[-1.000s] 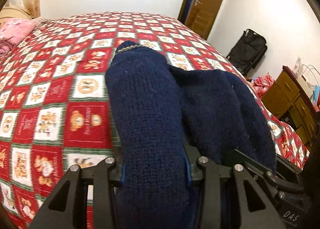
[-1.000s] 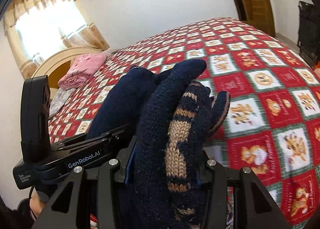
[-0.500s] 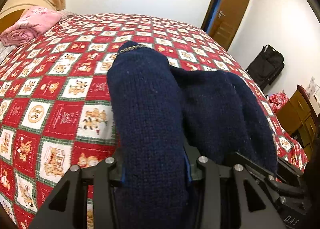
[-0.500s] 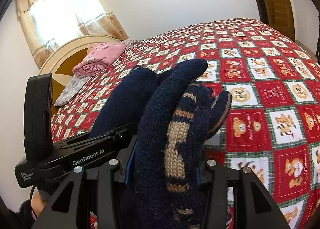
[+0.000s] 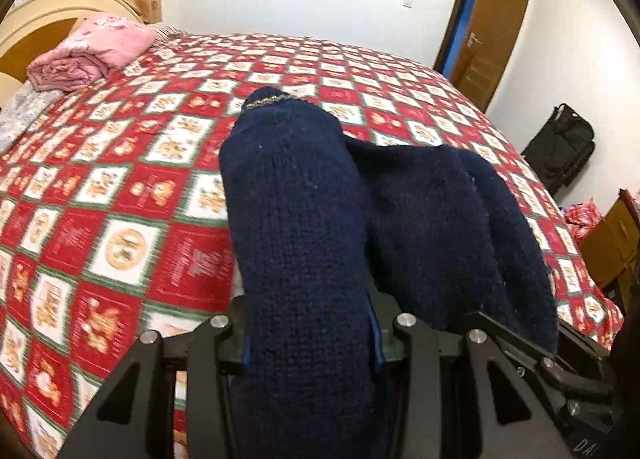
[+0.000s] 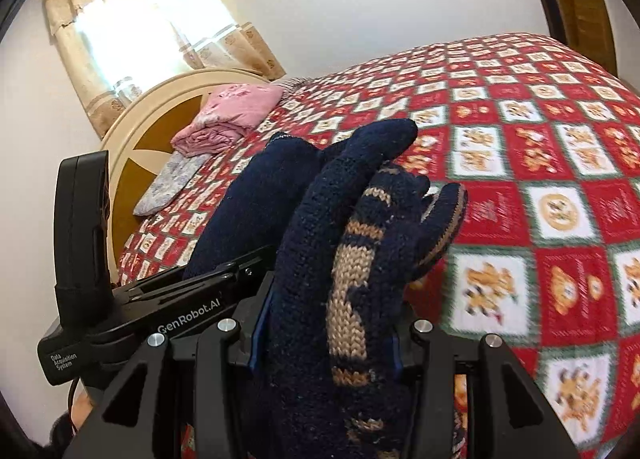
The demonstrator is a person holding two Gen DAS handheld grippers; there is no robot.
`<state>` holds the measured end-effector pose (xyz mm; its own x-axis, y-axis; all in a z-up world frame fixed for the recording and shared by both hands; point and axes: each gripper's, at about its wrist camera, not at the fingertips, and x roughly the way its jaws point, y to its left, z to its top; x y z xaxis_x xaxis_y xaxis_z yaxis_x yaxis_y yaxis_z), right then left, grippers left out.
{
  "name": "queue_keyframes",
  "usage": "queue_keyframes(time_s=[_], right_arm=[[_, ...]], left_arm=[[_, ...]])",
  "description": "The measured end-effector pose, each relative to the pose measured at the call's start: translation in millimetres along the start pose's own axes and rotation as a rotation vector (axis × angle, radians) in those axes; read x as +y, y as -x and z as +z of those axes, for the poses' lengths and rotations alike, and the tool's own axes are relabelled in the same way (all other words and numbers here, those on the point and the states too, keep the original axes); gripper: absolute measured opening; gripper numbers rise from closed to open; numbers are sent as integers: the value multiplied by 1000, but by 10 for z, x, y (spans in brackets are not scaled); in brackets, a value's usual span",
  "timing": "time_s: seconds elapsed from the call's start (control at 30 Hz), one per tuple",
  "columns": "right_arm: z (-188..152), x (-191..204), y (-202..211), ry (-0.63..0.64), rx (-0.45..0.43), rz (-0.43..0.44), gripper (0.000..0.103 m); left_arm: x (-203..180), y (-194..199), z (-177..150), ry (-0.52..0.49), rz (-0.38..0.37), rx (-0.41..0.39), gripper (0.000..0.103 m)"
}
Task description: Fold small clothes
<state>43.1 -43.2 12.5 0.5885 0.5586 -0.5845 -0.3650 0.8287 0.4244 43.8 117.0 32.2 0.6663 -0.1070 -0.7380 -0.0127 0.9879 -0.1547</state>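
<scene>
A navy knitted garment [image 5: 304, 227] with tan pattern bands [image 6: 352, 267] is held up above the bed between both grippers. My left gripper [image 5: 310, 343] is shut on one bunched end of it; the cloth hides the fingertips. My right gripper [image 6: 326, 339] is shut on the other end, where the tan stripes show. The left gripper's black body [image 6: 132, 307] sits close at the left in the right wrist view. The rest of the garment [image 5: 452, 235] drapes over to the right in the left wrist view.
A bed with a red, white and green patchwork quilt [image 5: 132, 195] lies below. A folded pink blanket [image 5: 92, 53] and a cream headboard [image 6: 160, 99] are at the far end. A wooden door [image 5: 492, 27], a black suitcase [image 5: 560, 147] and a wooden dresser [image 5: 616, 235] stand to the right.
Both grippers have swung with the garment toward the head of the bed: the pink blanket, headboard and window have come further into view. The grip on the garment is unchanged.
</scene>
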Motion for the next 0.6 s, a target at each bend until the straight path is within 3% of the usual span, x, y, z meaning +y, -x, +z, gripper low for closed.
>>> queue_keyframes(time_s=[0.23,0.6], right_arm=[[178,205,-331,15,-9,51,47],[382,161,-798,-1,-83,109,47]], left_arm=[[264,-82,185,4,65,-13,42],[540,-297,492,1,130,-36,43]])
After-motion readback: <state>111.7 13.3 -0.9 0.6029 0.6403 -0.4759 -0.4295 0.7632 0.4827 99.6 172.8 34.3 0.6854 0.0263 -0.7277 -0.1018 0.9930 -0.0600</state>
